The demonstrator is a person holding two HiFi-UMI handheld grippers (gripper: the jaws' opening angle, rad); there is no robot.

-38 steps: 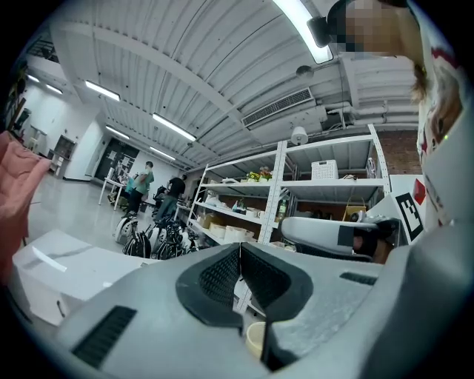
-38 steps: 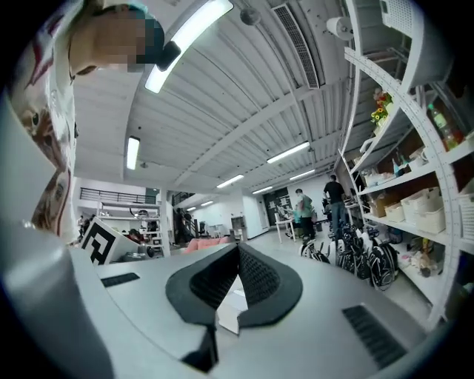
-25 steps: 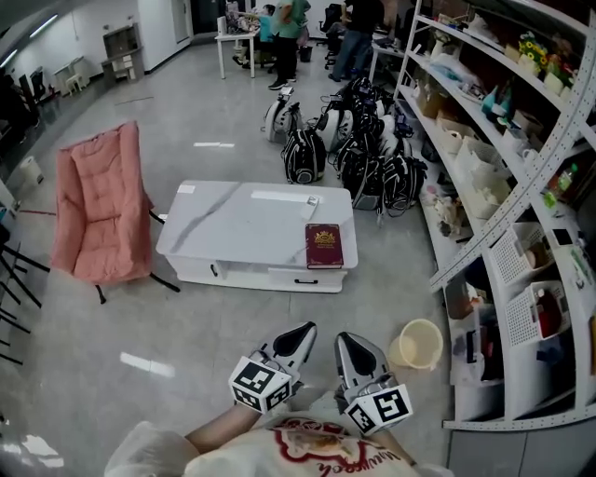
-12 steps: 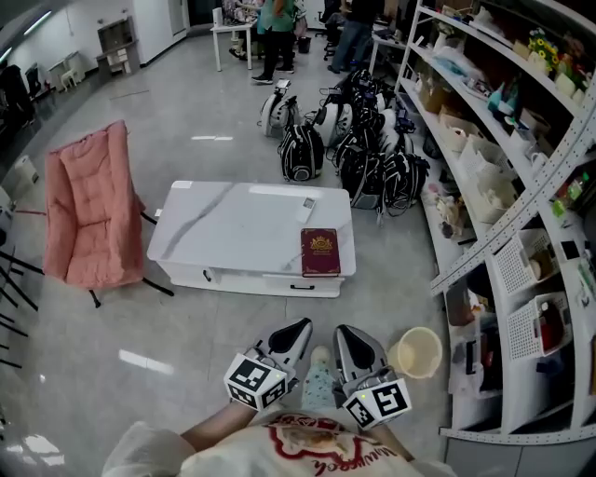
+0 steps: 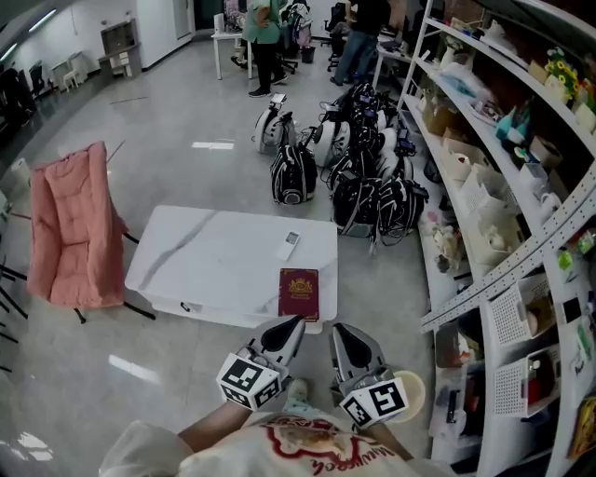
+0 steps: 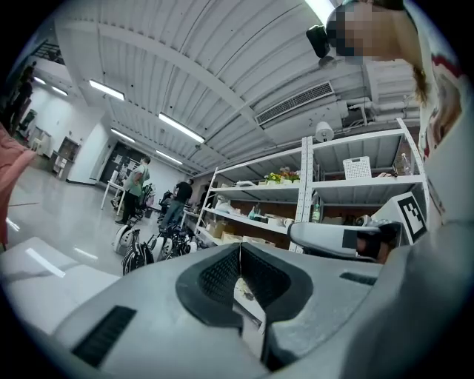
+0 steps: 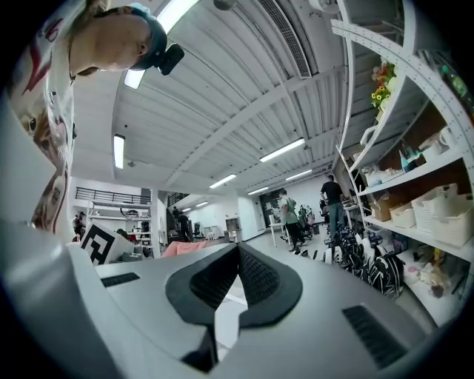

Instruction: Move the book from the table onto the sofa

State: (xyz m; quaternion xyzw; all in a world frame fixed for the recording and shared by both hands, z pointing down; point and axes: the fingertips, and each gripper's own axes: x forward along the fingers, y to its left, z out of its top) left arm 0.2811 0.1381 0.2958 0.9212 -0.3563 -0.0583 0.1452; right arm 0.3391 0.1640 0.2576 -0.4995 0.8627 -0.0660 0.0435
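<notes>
A dark red book point(image 5: 299, 293) lies flat near the front right corner of the low white marble-topped table point(image 5: 205, 261). The pink sofa chair point(image 5: 68, 228) stands to the table's left. My left gripper point(image 5: 291, 327) and right gripper point(image 5: 341, 334) are side by side just short of the table's near edge, below the book, both shut with nothing between the jaws. In the left gripper view the closed jaws point(image 6: 238, 253) point level toward the shelves; the right gripper view shows closed jaws point(image 7: 237, 254) pointing level down the room.
A small white remote-like object point(image 5: 290, 245) lies on the table behind the book. Shelving point(image 5: 521, 233) runs along the right. Several black-and-white bags point(image 5: 354, 177) crowd the floor behind the table. People point(image 5: 265, 28) stand at the far end. A beige bucket point(image 5: 416, 391) sits at right.
I have walked forward: the table and book have come much closer, and both shut grippers now sit right at the table's near edge. The bucket has slid behind the right gripper.
</notes>
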